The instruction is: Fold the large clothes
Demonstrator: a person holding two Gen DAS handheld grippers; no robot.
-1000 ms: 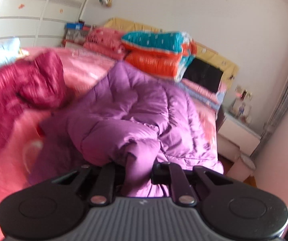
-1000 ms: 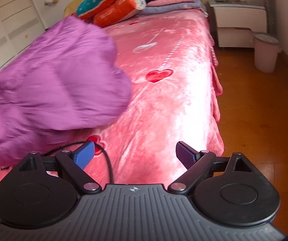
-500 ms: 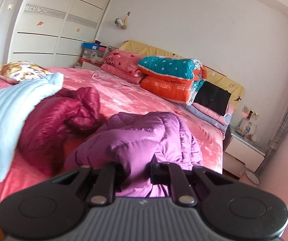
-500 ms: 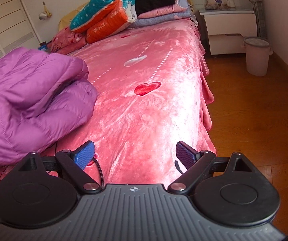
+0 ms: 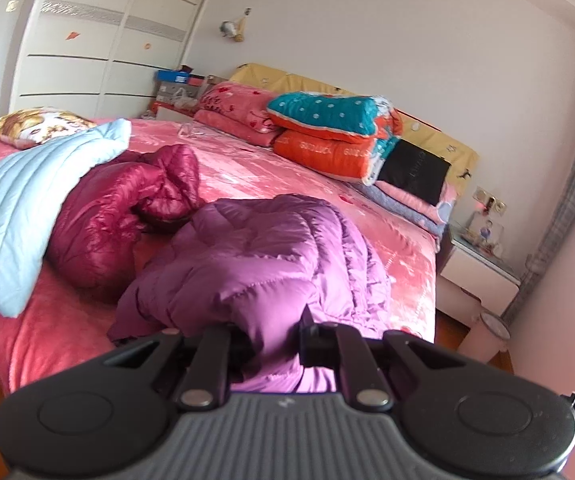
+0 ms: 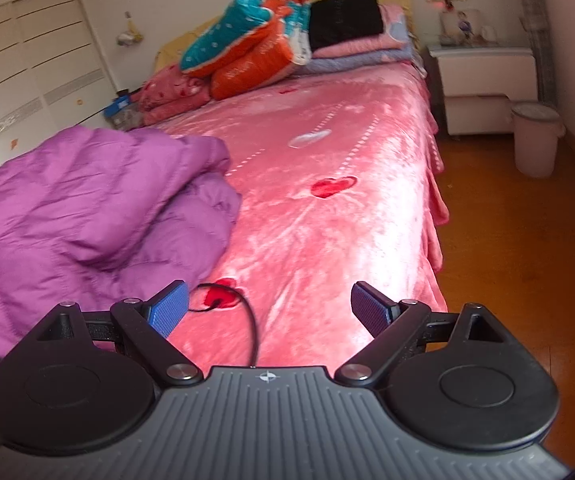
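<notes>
A purple quilted down jacket (image 5: 271, 256) lies bunched on the pink bed (image 5: 271, 172). My left gripper (image 5: 271, 332) is shut on a fold of its near edge, and the cloth hides the fingertips. In the right wrist view the same purple jacket (image 6: 75, 216) fills the left side. My right gripper (image 6: 269, 308) hangs open over the pink bedspread (image 6: 327, 220) to the right of the jacket, with nothing between its blue pads (image 6: 169, 312). A thin black cable (image 6: 243, 312) curls between its fingers.
A dark red down jacket (image 5: 123, 208) and a pale blue one (image 5: 27, 204) lie left of the purple one. Folded quilts (image 5: 327, 136) are stacked at the headboard. A white nightstand (image 6: 487, 80) and a pink bin (image 6: 535, 136) stand on the wooden floor (image 6: 527, 260) to the right.
My left gripper has drawn back with the purple jacket, pulling it toward the bed's near edge; the jacket has dropped from a raised mound to a lower heap. The right gripper rose a little, still open.
</notes>
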